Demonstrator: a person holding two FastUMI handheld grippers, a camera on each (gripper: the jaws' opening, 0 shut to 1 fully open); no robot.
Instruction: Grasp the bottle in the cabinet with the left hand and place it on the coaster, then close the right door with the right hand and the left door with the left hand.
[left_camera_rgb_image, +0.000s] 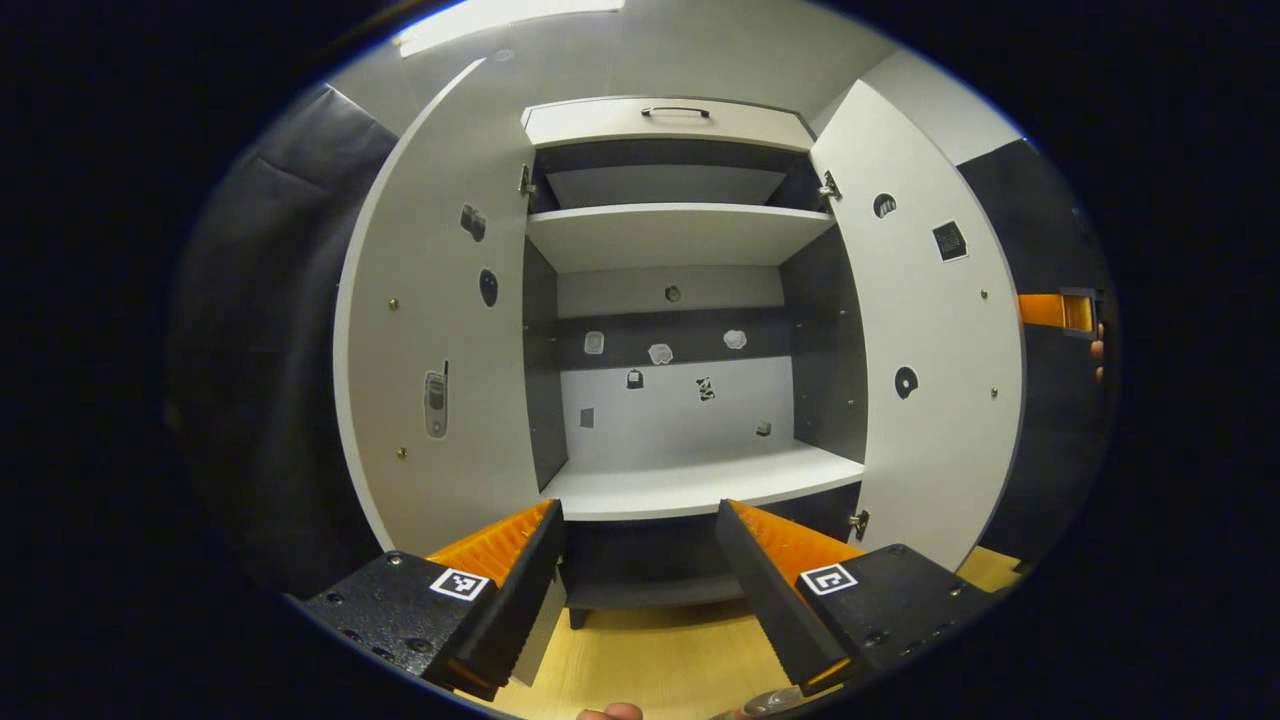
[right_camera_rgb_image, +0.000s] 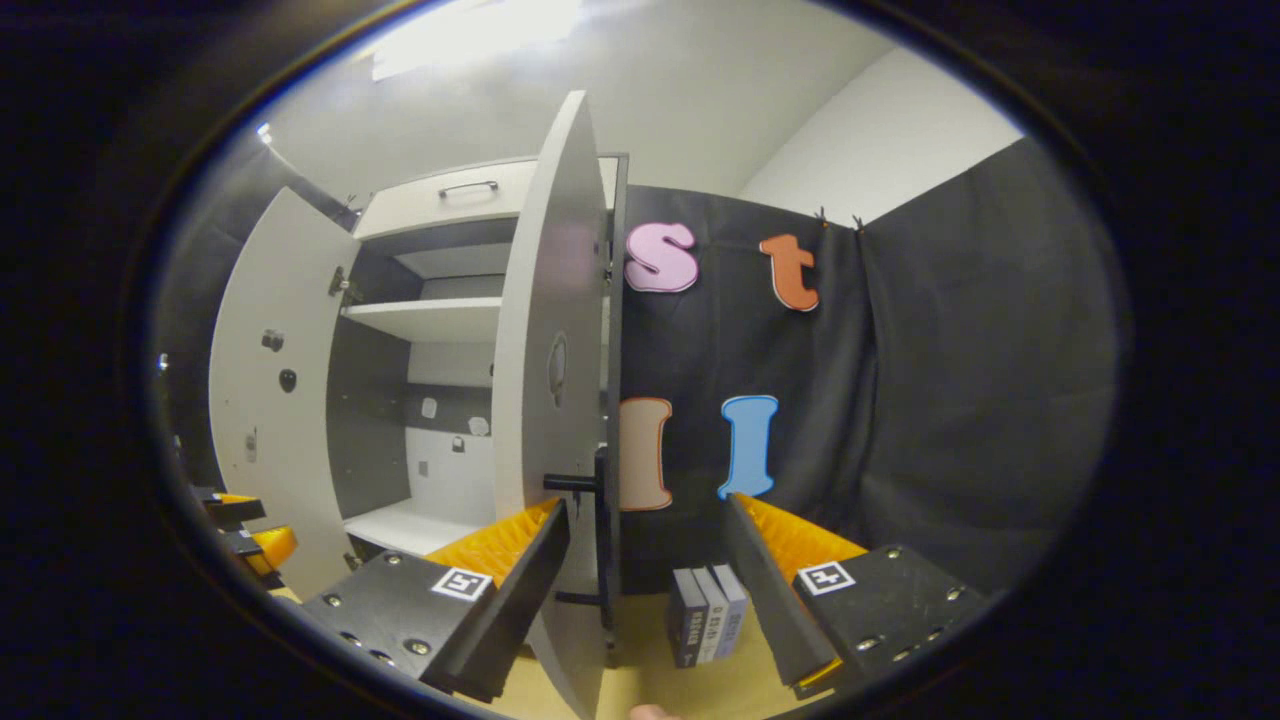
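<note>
Cabinet (left_camera_rgb_image: 680, 300) sits dead ahead in the left gripper view, both doors swung wide. Left door (left_camera_rgb_image: 440, 330) and right door (left_camera_rgb_image: 925, 330) flank bare shelves; small stickers dot the back panel and door insides. Drawer (left_camera_rgb_image: 670, 122) with a dark handle on top. Bottle and coaster: can't tell where they are from these views.

In the right gripper view, the right door (right_camera_rgb_image: 545, 330) is seen edge-on, its black handle (right_camera_rgb_image: 585, 485) just above the right gripper's left finger, not touching.

Small books (right_camera_rgb_image: 708, 612) stand on the wooden table (right_camera_rgb_image: 700, 685) near the black cloth wall.

Left gripper (left_camera_rgb_image: 640, 590): fingers spread, nothing between them. Right gripper (right_camera_rgb_image: 645, 590): fingers apart, holding nothing; door edge lies between them farther off.
</note>
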